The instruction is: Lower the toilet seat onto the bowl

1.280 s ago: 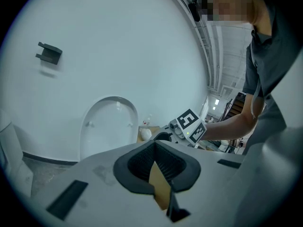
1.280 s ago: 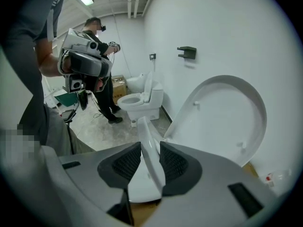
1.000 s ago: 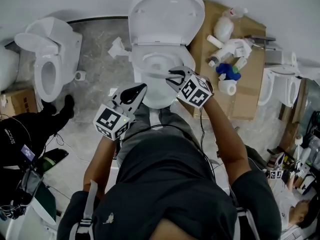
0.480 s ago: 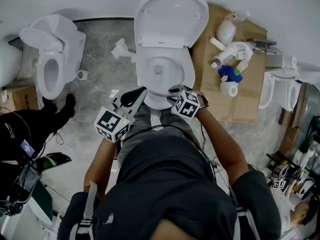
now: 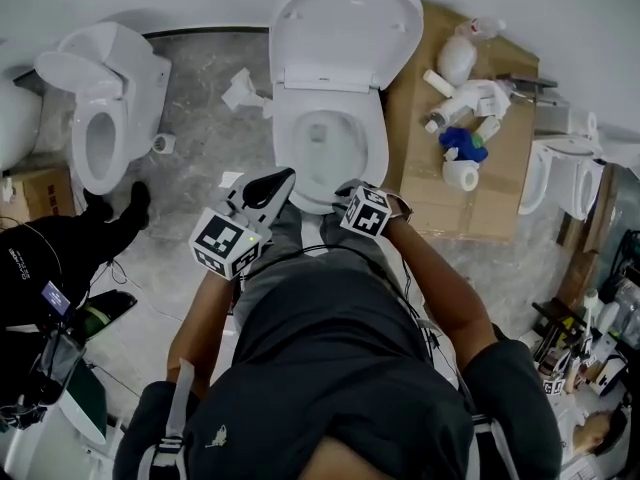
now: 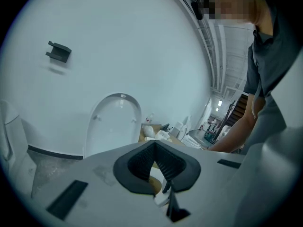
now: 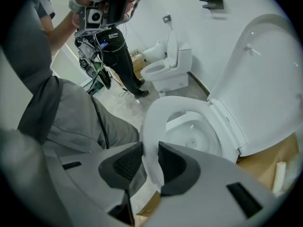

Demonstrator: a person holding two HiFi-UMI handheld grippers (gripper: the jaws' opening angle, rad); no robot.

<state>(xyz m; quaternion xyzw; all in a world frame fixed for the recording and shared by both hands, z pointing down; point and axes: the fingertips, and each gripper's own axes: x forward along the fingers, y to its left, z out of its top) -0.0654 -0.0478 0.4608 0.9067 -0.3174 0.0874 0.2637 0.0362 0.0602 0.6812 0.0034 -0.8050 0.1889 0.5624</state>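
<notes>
Pointing steeply down, right gripper [image 7: 150,150] just closed onto toilet seat [image 7: 152,119].

You wear a dark short-sleeved shirt [image 5: 340,368], grey trousers [image 5: 296,230] and grey shoulder straps [image 5: 182,398]; a thin black cable [image 7: 100,126] crosses your lap. Your left gripper [image 6: 154,148] and right gripper [image 7: 150,150] are grey with black ridged pads.

The head view looks steeply down on the white ceramic toilet [image 5: 290,163]. The left gripper view faces nearly level, the right gripper view tilts down close to it; all 3 share the raised white oval lid [image 5: 345,23].
</notes>
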